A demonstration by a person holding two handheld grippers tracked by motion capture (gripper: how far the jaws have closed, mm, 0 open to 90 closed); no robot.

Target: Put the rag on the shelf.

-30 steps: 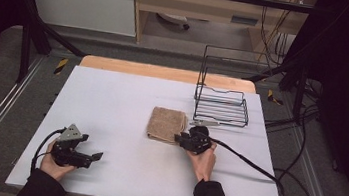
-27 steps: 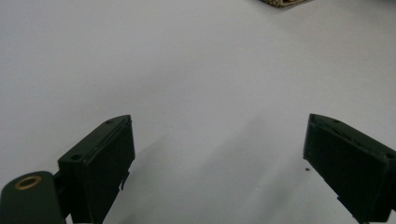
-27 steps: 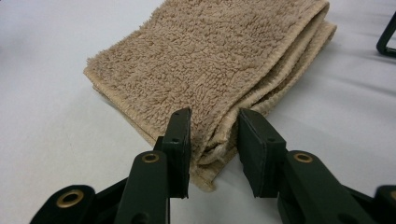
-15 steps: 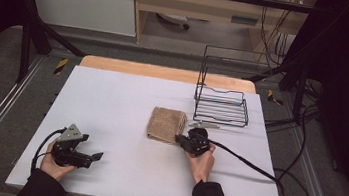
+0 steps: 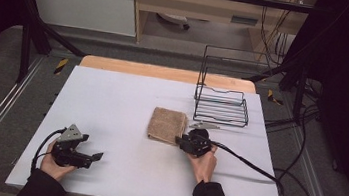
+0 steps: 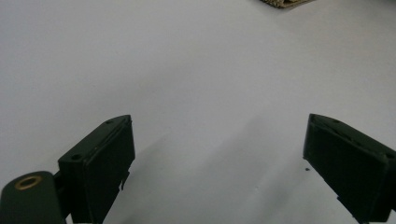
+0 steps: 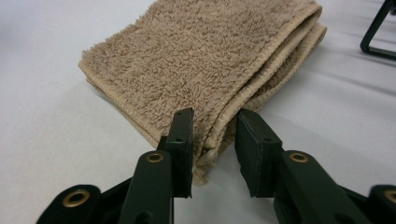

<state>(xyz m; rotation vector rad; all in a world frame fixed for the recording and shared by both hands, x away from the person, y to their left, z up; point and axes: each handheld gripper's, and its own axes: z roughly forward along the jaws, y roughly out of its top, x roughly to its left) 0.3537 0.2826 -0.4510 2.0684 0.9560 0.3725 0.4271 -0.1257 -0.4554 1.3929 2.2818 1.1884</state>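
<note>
A folded tan towel (image 5: 167, 124) lies flat on the white table (image 5: 127, 97), right of centre. My right gripper (image 5: 181, 140) is at its near right corner. In the right gripper view the jaws stand narrow, with the towel's (image 7: 205, 60) folded corner pinched between them at the right gripper (image 7: 214, 140). My left gripper (image 5: 97, 157) rests low at the table's near left, held by a hand and pointing right. Its jaws are wide apart over bare table, and the left gripper (image 6: 217, 154) holds nothing. A towel edge (image 6: 282, 3) peeks in at the top of that view.
A black wire rack (image 5: 223, 96) stands at the back right, just beyond the towel. A small grey piece (image 5: 204, 126) lies between rack and right gripper. A black cable (image 5: 254, 168) trails right from the right gripper. A wooden strip (image 5: 165, 72) edges the table's far side.
The right gripper has edged slightly toward the person at the towel's corner. The left gripper and the towel have stayed put.
</note>
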